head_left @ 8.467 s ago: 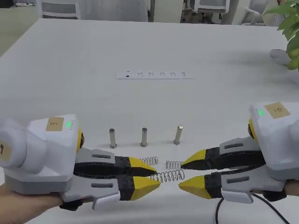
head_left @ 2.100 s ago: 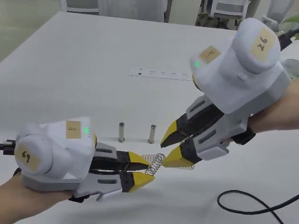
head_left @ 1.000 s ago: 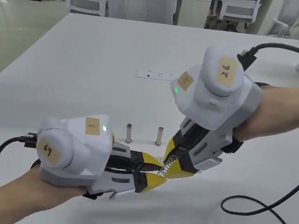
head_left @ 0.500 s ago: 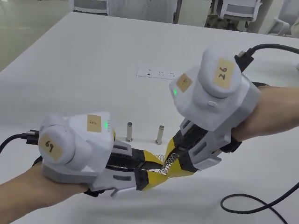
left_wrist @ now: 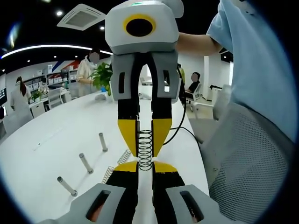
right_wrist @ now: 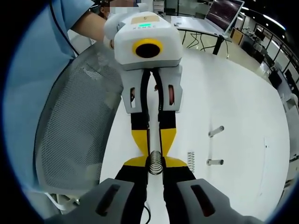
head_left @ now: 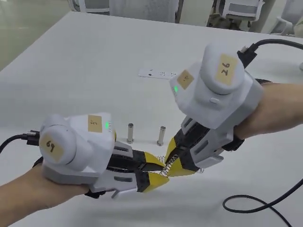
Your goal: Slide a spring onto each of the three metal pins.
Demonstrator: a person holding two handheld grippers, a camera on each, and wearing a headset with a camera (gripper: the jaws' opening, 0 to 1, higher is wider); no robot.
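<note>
One spring [head_left: 166,166] has left the desk [head_left: 94,71] and now hangs just in front of the pins [head_left: 161,135], seemingly pinched at both ends. Our right tongs [head_left: 173,163] have risen and tilted down to meet our left tongs [head_left: 158,172].

The white left claw [head_left: 163,171] and right claw [head_left: 169,165] have yellow-tipped black jaws, numbered stickers [head_left: 51,145] and black cables [head_left: 255,201].

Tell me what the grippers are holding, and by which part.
One spring, shared: the left gripper pinches one end, the right gripper the opposite end.
</note>
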